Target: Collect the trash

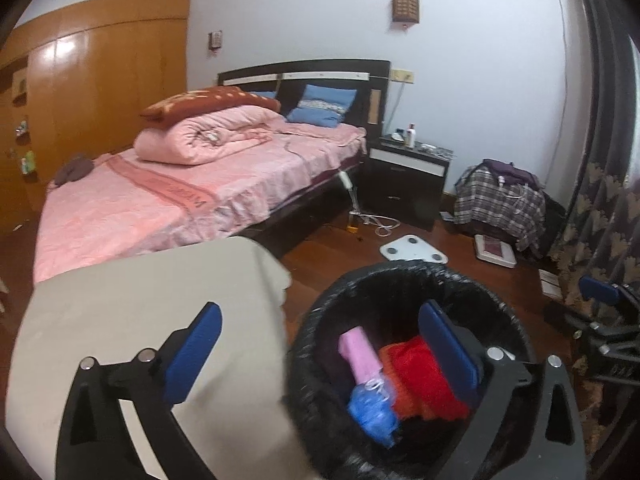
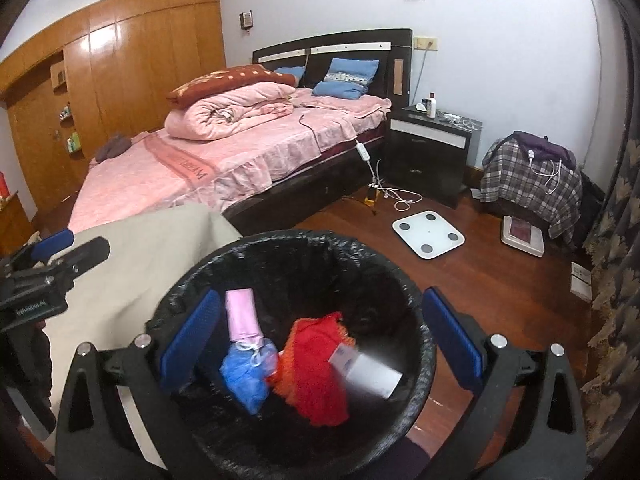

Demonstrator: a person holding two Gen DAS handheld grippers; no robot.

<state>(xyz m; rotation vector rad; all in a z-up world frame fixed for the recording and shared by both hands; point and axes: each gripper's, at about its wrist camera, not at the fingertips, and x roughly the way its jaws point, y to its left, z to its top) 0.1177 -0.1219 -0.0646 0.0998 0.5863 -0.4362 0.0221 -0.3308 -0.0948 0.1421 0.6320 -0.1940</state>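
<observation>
Above the bin (image 2: 288, 360), right gripper (image 2: 320, 340) spread wide and empty, white box (image 2: 372, 372) blurred among red cloth (image 2: 316, 364) inside, likely just dropped. Left gripper (image 1: 320, 352) likewise wide, straddling rim and beige sheet (image 1: 140, 308).

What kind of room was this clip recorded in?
A bedroom in a home, most likely: a bed with pink bedding and pillows, a dark nightstand beside it, and a bathroom scale on the wooden floor. A lined trash bin sits in the foreground.
</observation>
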